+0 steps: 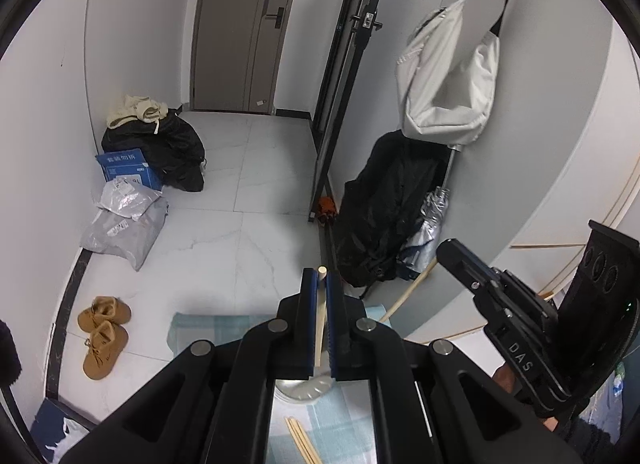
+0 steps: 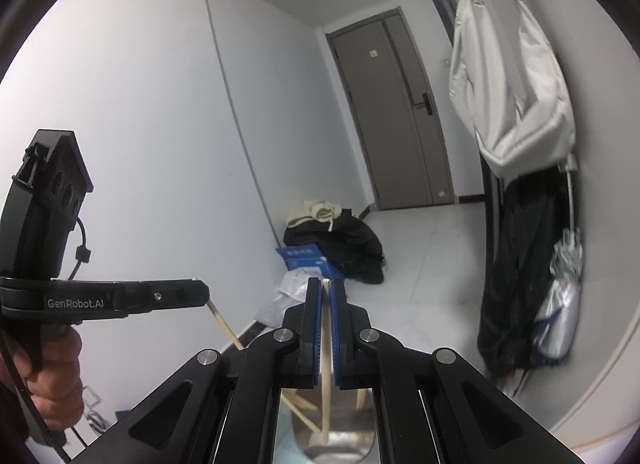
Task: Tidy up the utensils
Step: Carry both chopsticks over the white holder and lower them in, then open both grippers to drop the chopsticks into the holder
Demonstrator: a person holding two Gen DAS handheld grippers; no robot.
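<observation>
A: Each hand has one pale wooden chopstick. The left gripper (image 1: 323,284) has its blue pads pressed together on the left chopstick (image 1: 320,328), whose tip pokes out just past the fingertips. The right gripper (image 2: 328,292) pinches the right chopstick (image 2: 326,344) the same way, jaws nearly flat against each other with only the stick between them.

B: And where are they headed?

A: Below both grippers sits a shiny round metal cup (image 2: 340,444); from the right wrist, the right chopstick's lower end reaches down toward its mouth, and other pale sticks (image 2: 298,404) lean there already. More loose chopsticks (image 1: 302,440) lie on the blue-green checked cloth (image 1: 208,328) beside it.

B: So the step is dropping these two in?

A: That's my reading. Both sticks hang steeply, so I'd bring each lower end well inside the rim before letting go, and I'd release one at a time, so they don't knock each other out.

B: Any risk?

A: The cup looks light and could tip if a stick lands hard on its wall. The two grippers are also near each other, and the left one's nose with its stick shows just beside the right one's fingers, so stagger them. I can't tell whether the left stick's lower end is over the cup yet.

B: Anything around to mind?

A: Only room clutter, well apart: tan boots (image 1: 104,336) on the white tiled floor (image 1: 248,224).
</observation>
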